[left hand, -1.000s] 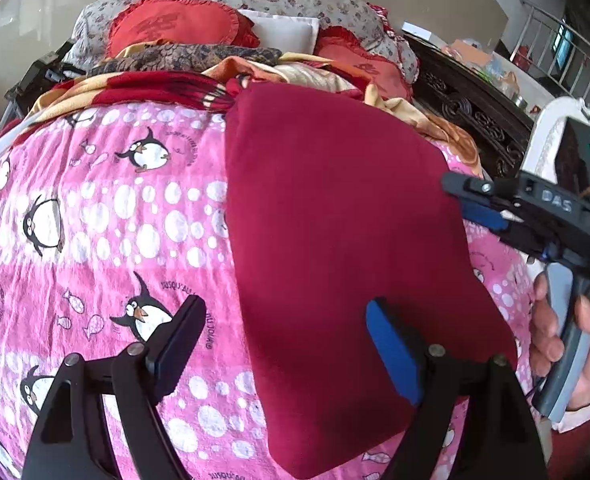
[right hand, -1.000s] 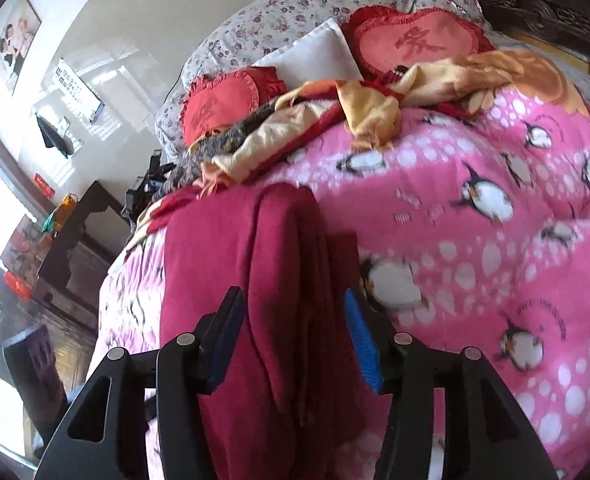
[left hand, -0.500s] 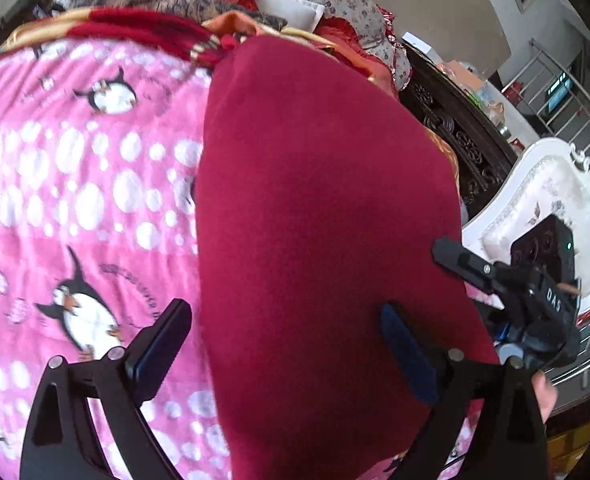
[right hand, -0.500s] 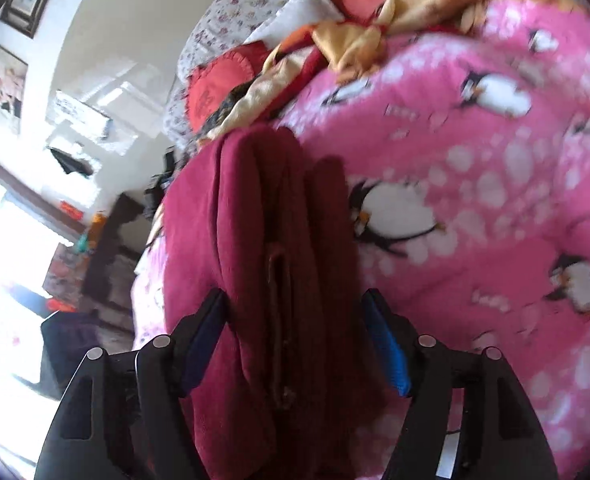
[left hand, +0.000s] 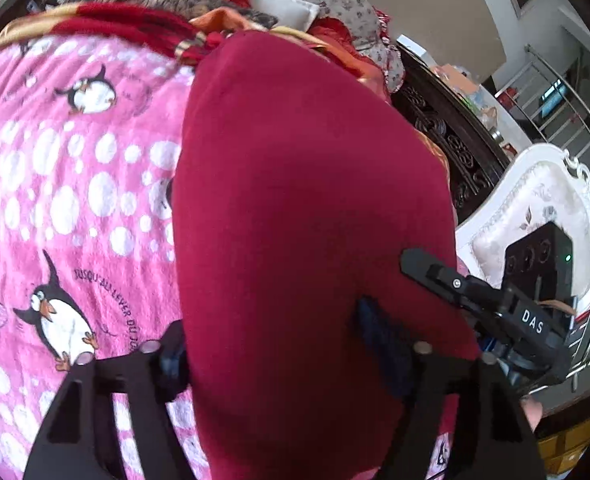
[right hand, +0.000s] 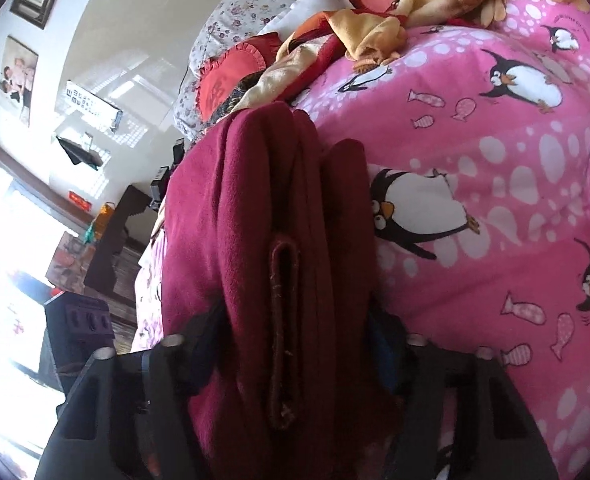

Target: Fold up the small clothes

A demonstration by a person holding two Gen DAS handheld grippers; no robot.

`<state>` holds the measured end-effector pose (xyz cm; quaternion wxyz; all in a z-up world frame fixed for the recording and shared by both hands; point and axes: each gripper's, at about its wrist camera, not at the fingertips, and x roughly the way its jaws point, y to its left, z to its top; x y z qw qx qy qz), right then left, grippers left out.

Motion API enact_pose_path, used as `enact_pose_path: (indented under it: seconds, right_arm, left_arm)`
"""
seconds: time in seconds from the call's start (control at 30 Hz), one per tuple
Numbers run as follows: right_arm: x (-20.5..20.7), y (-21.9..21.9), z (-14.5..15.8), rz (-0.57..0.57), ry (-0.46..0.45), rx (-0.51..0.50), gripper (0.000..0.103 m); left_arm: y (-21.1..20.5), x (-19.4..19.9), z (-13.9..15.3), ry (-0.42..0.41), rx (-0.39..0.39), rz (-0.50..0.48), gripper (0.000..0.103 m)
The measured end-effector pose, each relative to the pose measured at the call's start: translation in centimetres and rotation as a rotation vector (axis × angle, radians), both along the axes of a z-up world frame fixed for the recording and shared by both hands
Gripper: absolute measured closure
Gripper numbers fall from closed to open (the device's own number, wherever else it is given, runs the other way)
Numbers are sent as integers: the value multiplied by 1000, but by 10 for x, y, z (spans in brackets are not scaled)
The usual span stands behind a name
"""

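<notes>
A dark red folded garment (left hand: 303,200) lies on the pink penguin blanket (left hand: 75,184), running away from me. My left gripper (left hand: 275,344) straddles its near end; its jaws are closing, and the blue pads (left hand: 375,336) press into the cloth, which bulges between them. In the right wrist view the garment's layered edge (right hand: 283,280) fills my right gripper (right hand: 295,328). Those jaws are closing too, and the folds hide both pads. The right tool's black body (left hand: 527,320) shows at the garment's right side.
Red heart cushions (right hand: 223,80), a white pillow and crumpled orange and red bedding (right hand: 375,24) pile up at the bed's head. A dark carved bed frame (left hand: 447,136) and a white chair (left hand: 535,208) stand to the right. A dark cabinet (right hand: 119,236) stands by a bright window.
Both grippers have sunk onto the garment's near end and narrowed their jaws onto it. The cloth now bulges between the fingers, where before the pads stood apart from it.
</notes>
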<state>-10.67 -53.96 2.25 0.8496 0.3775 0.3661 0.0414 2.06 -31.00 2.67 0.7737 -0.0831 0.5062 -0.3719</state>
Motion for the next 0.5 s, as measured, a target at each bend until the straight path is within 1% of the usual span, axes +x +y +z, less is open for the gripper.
enact_pose_path:
  seconds: [0.03, 0.1, 0.23, 0.37, 0.5]
  right_arm:
    - [-2, 2, 4, 1, -1, -15, 76]
    - [-5, 8, 13, 3, -6, -45, 79]
    - [-12, 21, 35, 24, -28, -41, 80]
    - [-27, 41, 49, 64, -38, 2, 80]
    - [-45, 71, 51, 116, -12, 57, 80]
  left_arm:
    - [1, -3, 4, -11, 4, -5, 39]
    - [7, -8, 15, -26, 1, -17, 49]
    - [27, -25, 37, -49, -3, -27, 50]
    - [62, -45, 52, -15, 0, -22, 50]
    - [102, -74, 59, 7, 52, -6, 50]
